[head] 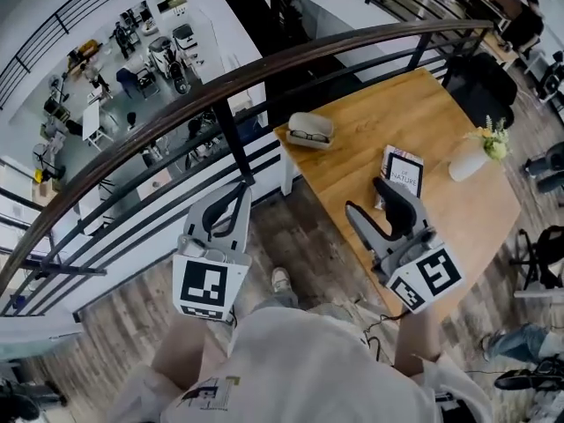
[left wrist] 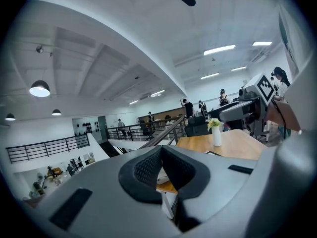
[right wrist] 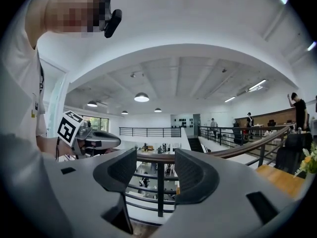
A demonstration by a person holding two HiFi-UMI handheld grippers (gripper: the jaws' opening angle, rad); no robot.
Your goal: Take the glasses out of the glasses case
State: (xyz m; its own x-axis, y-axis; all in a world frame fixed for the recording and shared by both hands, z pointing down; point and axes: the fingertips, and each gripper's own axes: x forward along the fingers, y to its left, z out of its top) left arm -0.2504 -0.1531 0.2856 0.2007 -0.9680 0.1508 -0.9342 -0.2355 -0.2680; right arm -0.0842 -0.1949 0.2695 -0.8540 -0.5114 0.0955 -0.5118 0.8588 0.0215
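Observation:
An open pale glasses case (head: 309,131) with dark-framed glasses (head: 309,136) in it lies at the near left corner of the wooden table (head: 414,117). Both grippers hang in the air well short of it, over the floor and the table's edge. My left gripper (head: 238,188) (left wrist: 161,155) is left of the table beside the railing, its fingertips together with nothing between them. My right gripper (head: 366,198) (right wrist: 156,170) is over the table's front edge, its jaws wide apart and empty.
A dark curved railing (head: 220,86) runs just behind the case, with a lower floor far beneath. On the table lie a book (head: 403,173) and a white vase with flowers (head: 471,157). A black chair (head: 483,86) stands at the far side.

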